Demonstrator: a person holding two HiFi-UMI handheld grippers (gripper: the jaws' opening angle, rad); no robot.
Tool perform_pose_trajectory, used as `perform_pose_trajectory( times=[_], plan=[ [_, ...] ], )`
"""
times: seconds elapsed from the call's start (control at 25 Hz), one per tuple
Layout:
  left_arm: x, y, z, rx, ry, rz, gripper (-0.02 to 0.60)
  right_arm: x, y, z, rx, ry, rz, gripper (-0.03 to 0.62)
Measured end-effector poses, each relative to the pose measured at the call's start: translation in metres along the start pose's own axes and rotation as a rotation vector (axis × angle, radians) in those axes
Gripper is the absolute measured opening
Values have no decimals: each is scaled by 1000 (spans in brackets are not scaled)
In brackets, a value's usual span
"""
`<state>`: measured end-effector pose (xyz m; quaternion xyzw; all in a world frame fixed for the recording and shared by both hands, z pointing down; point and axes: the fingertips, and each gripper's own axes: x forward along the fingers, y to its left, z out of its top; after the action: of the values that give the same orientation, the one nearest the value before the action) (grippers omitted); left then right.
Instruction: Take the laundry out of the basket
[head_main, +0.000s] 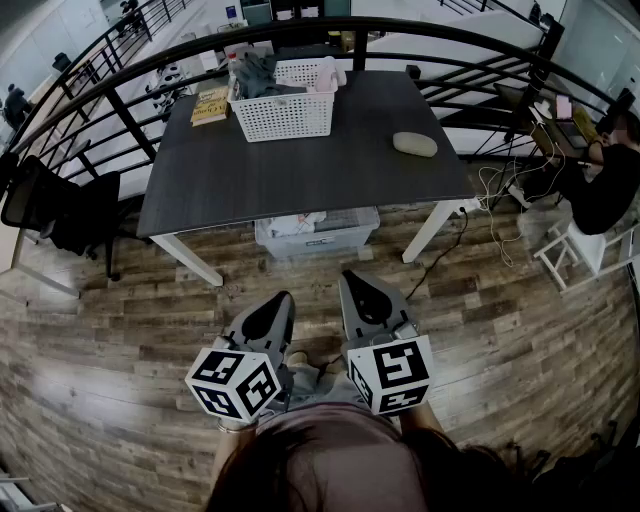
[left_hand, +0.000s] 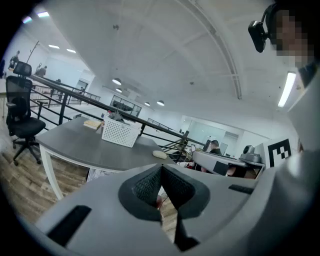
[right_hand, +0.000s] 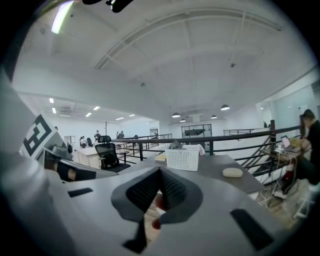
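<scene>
Both are pinched shut on nothing: left gripper (head_main: 280, 302) and right gripper (head_main: 354, 282), down at 6 o'clock. The basket (head_main: 285, 115) with the laundry (head_main: 255, 74) sits on the counter (head_main: 300, 175) at 12. Only the head view catches the bin (head_main: 318, 233) underneath.

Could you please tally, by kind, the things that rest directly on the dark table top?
White perforated plastic basket: 1
Flat yellow book: 1
Pale oval lump: 1
Total: 3
</scene>
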<state>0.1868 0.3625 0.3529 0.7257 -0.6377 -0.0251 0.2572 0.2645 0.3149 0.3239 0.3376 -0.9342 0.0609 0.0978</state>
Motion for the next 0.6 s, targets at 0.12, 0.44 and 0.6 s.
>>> perform_pose_trajectory(
  times=[0.12,0.44,0.6],
  plan=[
    [5,2,2,-3,2,2,0,5,-5,1,2,-6,-10,15],
    [35,26,17,-11,1,11,0,39,-21,-2,7,25,-20,15],
    [60,45,30,-18,6,2,0,66,-30,1,18,27,-13,15]
  ],
)
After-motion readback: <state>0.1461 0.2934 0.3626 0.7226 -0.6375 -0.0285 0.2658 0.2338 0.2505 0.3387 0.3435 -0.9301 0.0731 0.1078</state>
